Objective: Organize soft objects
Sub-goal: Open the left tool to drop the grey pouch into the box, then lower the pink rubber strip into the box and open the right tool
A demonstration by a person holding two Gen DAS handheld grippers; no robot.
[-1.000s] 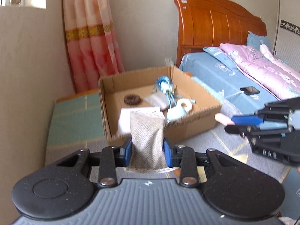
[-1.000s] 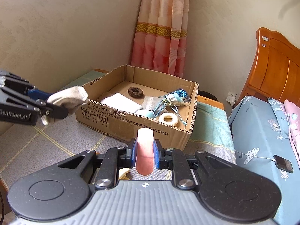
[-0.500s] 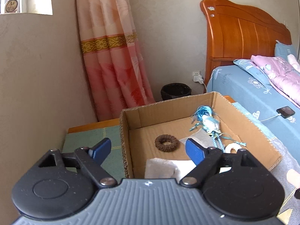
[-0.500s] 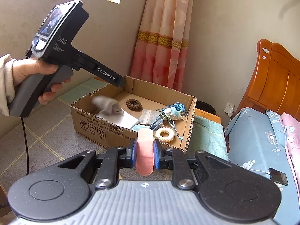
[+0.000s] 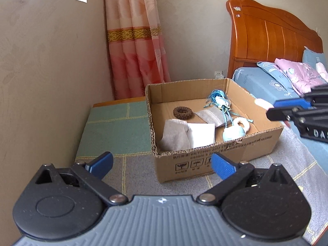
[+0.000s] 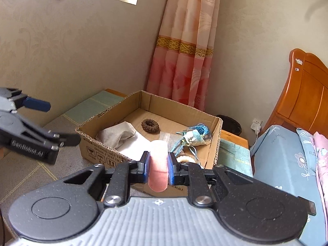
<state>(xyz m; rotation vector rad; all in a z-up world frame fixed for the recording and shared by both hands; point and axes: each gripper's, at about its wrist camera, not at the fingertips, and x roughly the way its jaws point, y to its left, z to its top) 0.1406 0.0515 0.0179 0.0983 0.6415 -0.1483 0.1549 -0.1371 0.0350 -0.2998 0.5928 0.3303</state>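
1. Gone from the left gripper (image 5: 162, 165) is the beige woven cloth pouch (image 5: 174, 136); it now lies in the near-left corner of the open cardboard box (image 5: 215, 160), and the blue-padded claw stands spread wide and empty, drawn back short of the box.
2. Right gripper (image 6: 158, 167) pinches a soft pink rounded sponge stick (image 6: 158, 164) firmly, hovering just before the box's near wall.
3. Step in hand, by my read: delivering the pink piece.
4. Next: carry it forward over the rim, find a free patch beside the brown knitted hair ring (image 6: 150, 125), then let go.

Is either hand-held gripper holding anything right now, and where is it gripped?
The right hand-held gripper pinches a pink soft piece across its middle. The left hand-held gripper is open and holds nothing.
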